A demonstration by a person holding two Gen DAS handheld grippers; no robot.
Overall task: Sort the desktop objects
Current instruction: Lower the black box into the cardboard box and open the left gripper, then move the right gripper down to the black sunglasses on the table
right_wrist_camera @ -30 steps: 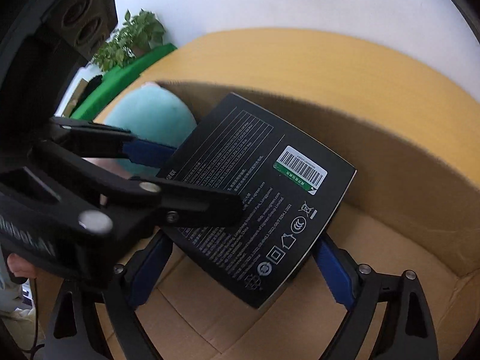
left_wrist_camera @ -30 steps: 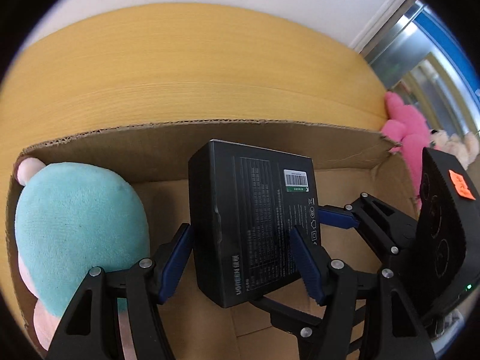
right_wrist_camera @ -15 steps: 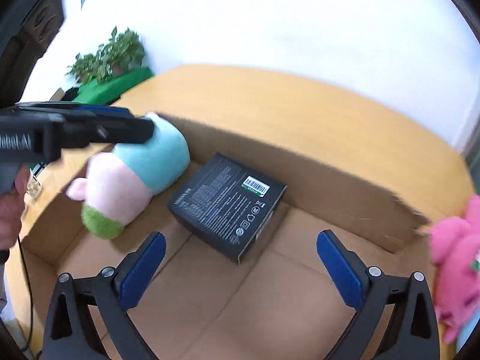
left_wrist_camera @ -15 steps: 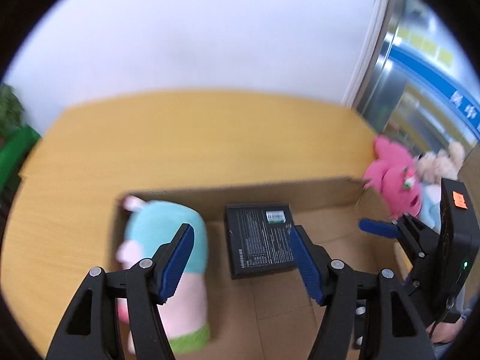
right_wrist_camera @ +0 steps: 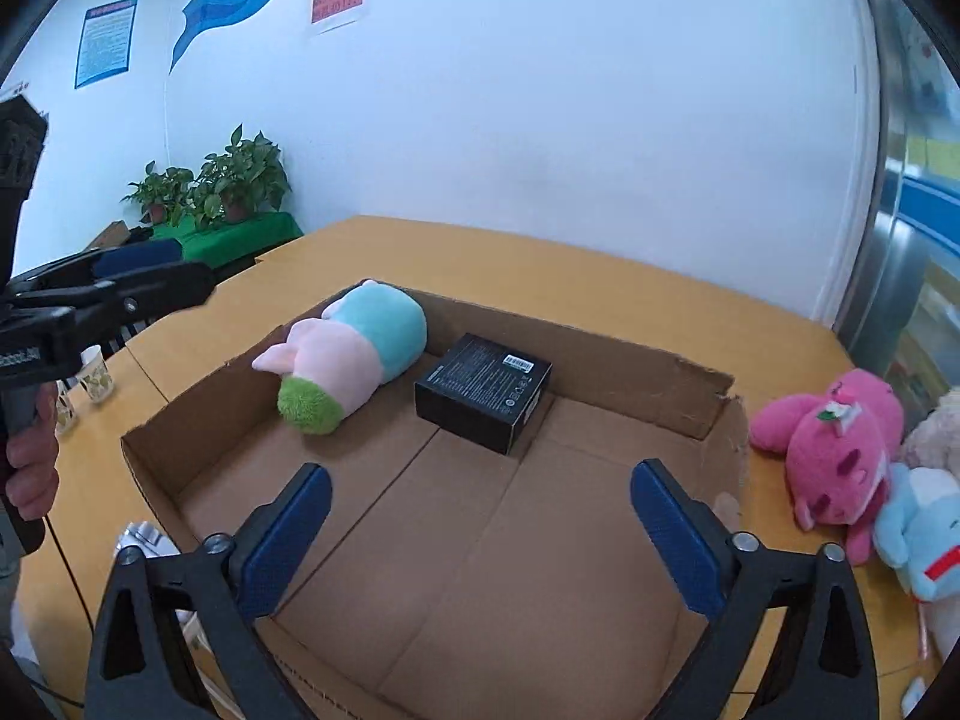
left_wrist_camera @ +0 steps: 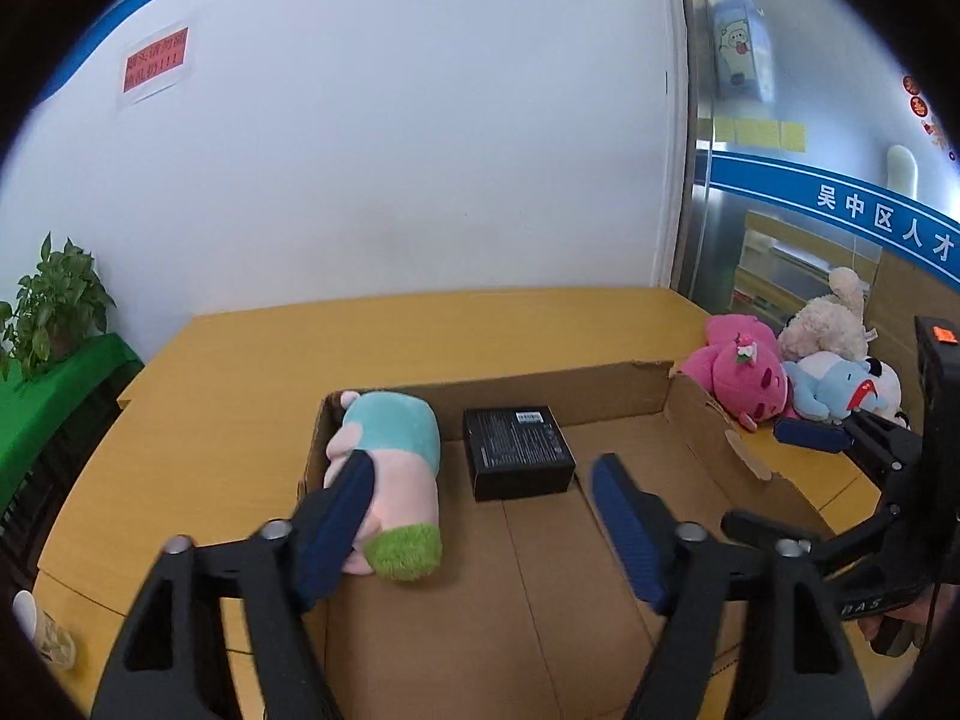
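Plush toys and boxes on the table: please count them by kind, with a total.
Plush toys: 4: teal-pink in the carton; pink, cream and light blue beside it.
Black boxes: 1, in the carton.
Cartons: 1.
Paper cups: 1.
Total: 7.

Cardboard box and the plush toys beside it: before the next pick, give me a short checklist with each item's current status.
1. Black box released, lying flat in the cardboard box: ok.
2. Left gripper open and holding nothing: ok.
3. Right gripper open and holding nothing: ok.
4. Teal-and-pink plush inside the cardboard box: ok.
5. Pink plush sorted: not ok, it lies on the table outside.
6. Free floor left in the cardboard box: ok.
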